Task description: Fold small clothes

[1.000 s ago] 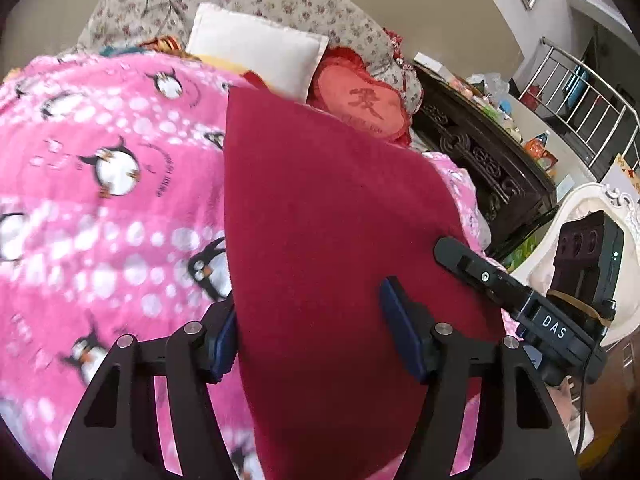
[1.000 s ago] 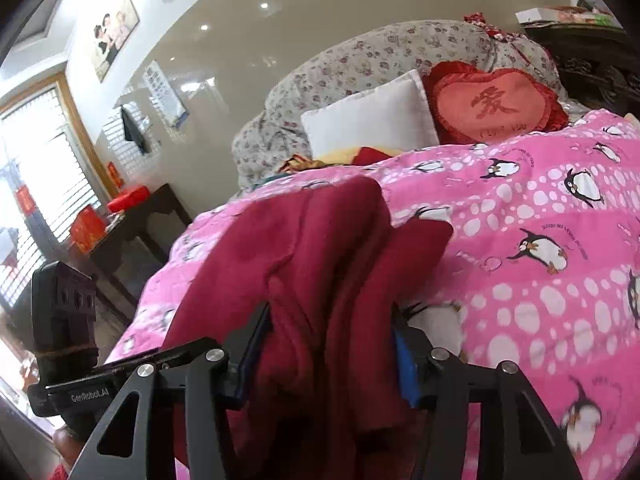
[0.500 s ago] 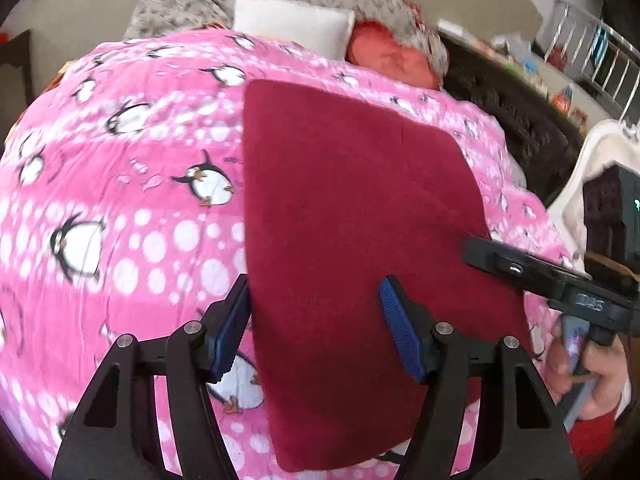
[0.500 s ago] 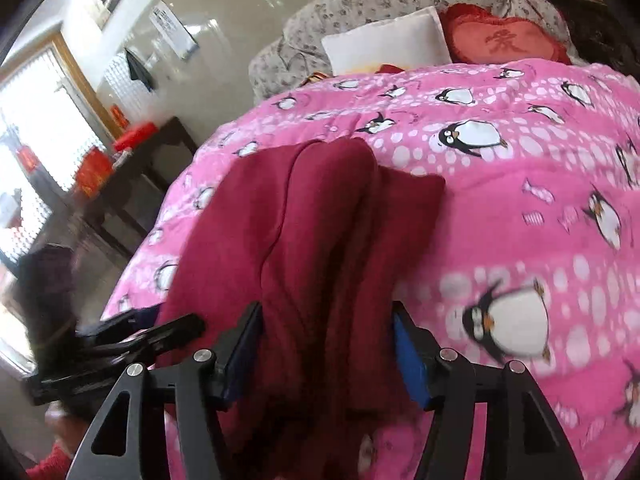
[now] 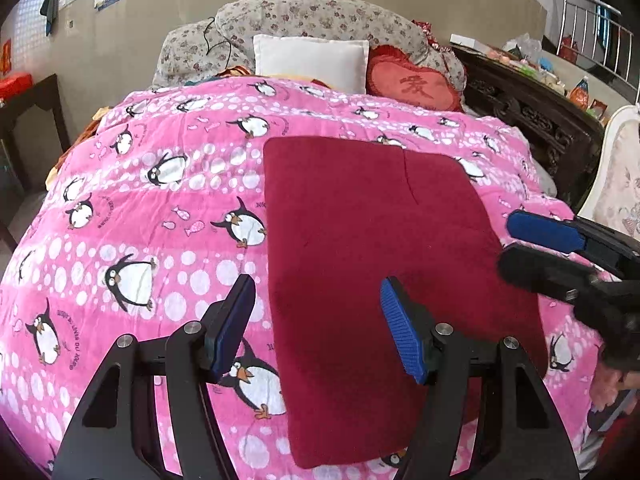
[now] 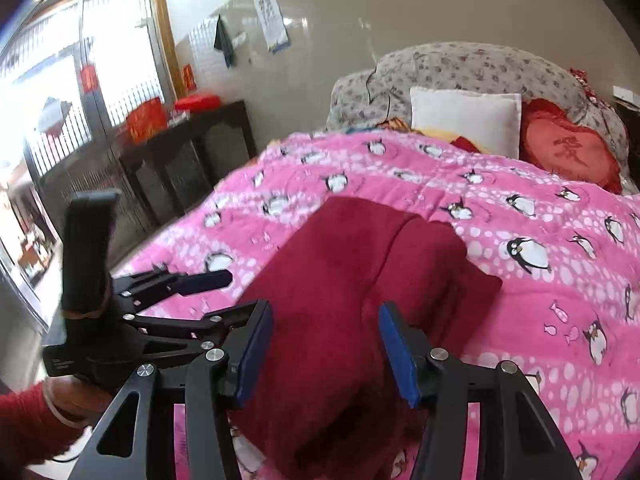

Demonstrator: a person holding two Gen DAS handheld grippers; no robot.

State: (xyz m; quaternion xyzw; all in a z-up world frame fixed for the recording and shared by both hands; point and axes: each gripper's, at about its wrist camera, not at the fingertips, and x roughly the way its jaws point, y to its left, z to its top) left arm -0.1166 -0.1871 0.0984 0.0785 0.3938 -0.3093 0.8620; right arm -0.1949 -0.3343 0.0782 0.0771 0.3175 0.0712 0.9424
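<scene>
Red garment (image 5: 372,264) flat on pink blanket (image 5: 168,216) — both grippers open

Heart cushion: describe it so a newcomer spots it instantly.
Find the bed with the pink penguin blanket. At its head, the heart cushion leans right of the white pillow. It alone is red, frilled and heart-shaped, with a character on it.

A home bedroom, by the look of it. A bed with a pink penguin blanket (image 5: 160,208) carries a white pillow (image 5: 312,60) and red heart cushion (image 5: 412,88) at its head edge. A dark wooden sideboard (image 6: 180,160) stands by what seems a barred window.
</scene>
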